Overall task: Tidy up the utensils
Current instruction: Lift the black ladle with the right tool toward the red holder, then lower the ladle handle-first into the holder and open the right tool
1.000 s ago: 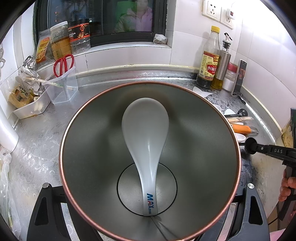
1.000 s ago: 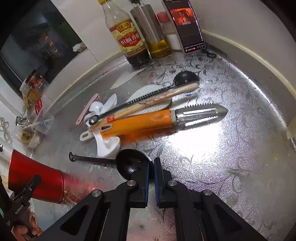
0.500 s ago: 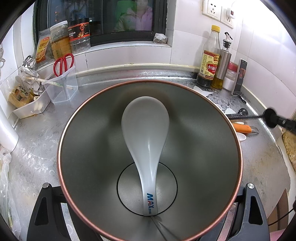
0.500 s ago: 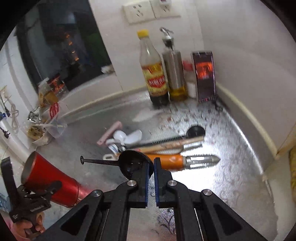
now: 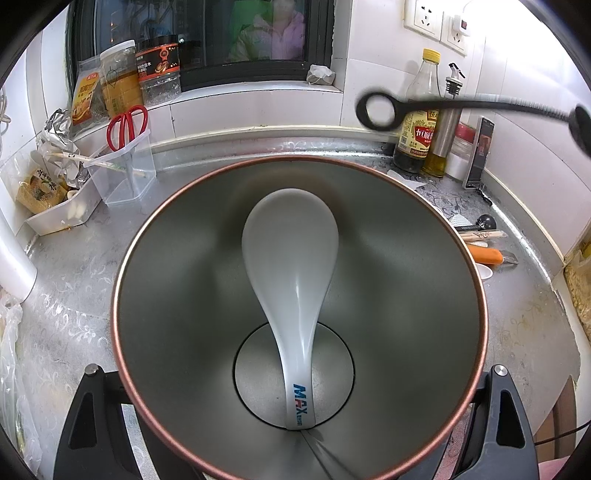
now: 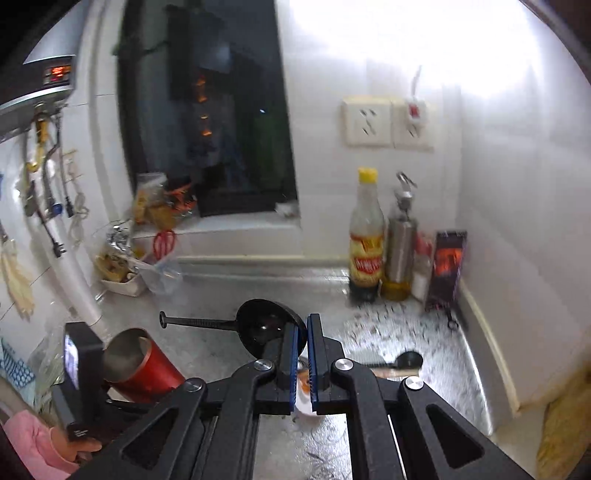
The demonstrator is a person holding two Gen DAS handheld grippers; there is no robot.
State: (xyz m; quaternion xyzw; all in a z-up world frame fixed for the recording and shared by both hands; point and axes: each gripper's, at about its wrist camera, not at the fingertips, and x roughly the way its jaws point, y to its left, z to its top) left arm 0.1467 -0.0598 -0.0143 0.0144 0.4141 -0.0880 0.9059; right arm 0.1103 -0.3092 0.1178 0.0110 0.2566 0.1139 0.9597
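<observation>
Right gripper (image 6: 302, 334) was clenched on the rim of the black plastic measuring scoop (image 6: 266, 328) — bowl pinched between the blue pads, thin handle running out level to the left in its own view, ring end away from the tongs. In the left wrist view the same scoop (image 5: 461, 105) crossed high in the air at upper right, long axis near horizontal, ring end leading toward the middle.

Left gripper (image 5: 299, 424) grasped the red metal tumbler with steel lining (image 5: 299, 321) by its body, mouth tilted up and toward the right hand. A white ceramic soup spoon with blue lettering (image 5: 291, 273) already lay inside, handle down at the base.

Key relation: tumbler (image 6: 142, 363) sat below and to the left of the scoop, just off the ring end — handle would likely need tipping downward to enter the mouth.

Remaining utensils — an orange-handled peeler (image 5: 487, 254), wrapped wooden chopsticks (image 5: 480, 234) and another black scoop (image 5: 485, 222) — lay on the patterned silver countertop (image 5: 74, 280), nearer the right hand.

Room: white-tiled kitchen corner, dark window (image 5: 199, 33), sauce bottle (image 5: 419, 125), oil dispenser (image 5: 443, 136), red scissors in a clear bin (image 5: 127, 123).
</observation>
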